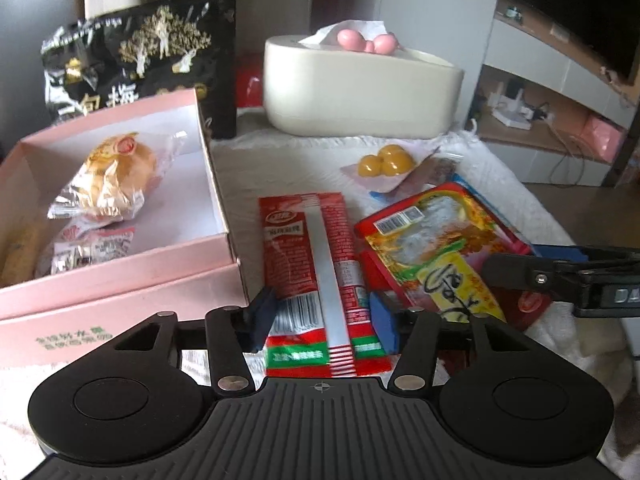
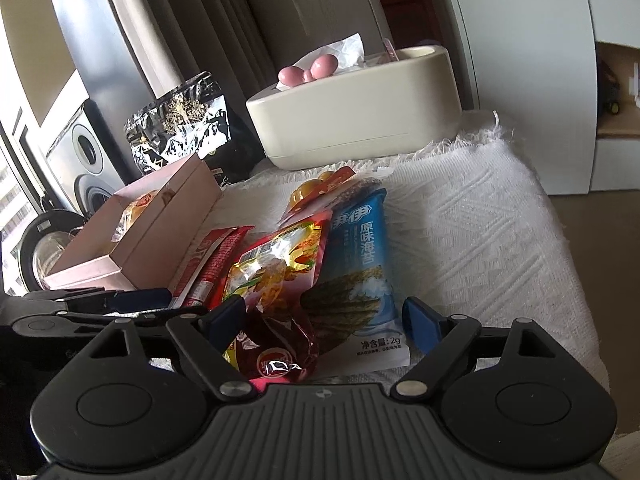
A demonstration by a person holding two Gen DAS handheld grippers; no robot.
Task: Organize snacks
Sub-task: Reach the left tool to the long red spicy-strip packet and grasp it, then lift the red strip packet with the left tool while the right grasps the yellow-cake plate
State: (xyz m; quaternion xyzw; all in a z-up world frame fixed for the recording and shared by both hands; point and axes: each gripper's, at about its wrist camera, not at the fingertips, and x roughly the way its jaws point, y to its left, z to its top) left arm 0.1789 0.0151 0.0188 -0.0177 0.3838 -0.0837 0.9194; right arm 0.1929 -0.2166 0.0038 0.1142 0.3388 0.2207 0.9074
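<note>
Straddling the red sachet (image 1: pixel 316 276) without pressing it, the left gripper (image 1: pixel 324 320) stood part open. The right gripper (image 2: pixel 324 320) gaped wide around the yellow-red packet (image 2: pixel 276 284) and blue seaweed pack (image 2: pixel 360 276), near the pink box (image 1: pixel 120 216)

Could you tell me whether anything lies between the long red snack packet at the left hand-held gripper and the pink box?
Nothing visible does: the red packet lies beside the pink box, with only bare cloth between.

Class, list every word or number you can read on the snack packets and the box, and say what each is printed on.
"原味海苔" and "净含量: 2g": blue seaweed packet.
"梅": black bag; its other characters are cut off.
Green print on the pink box: too blurred.
Red packet and yellow-red packet: small print and barcodes unreadable.
</note>
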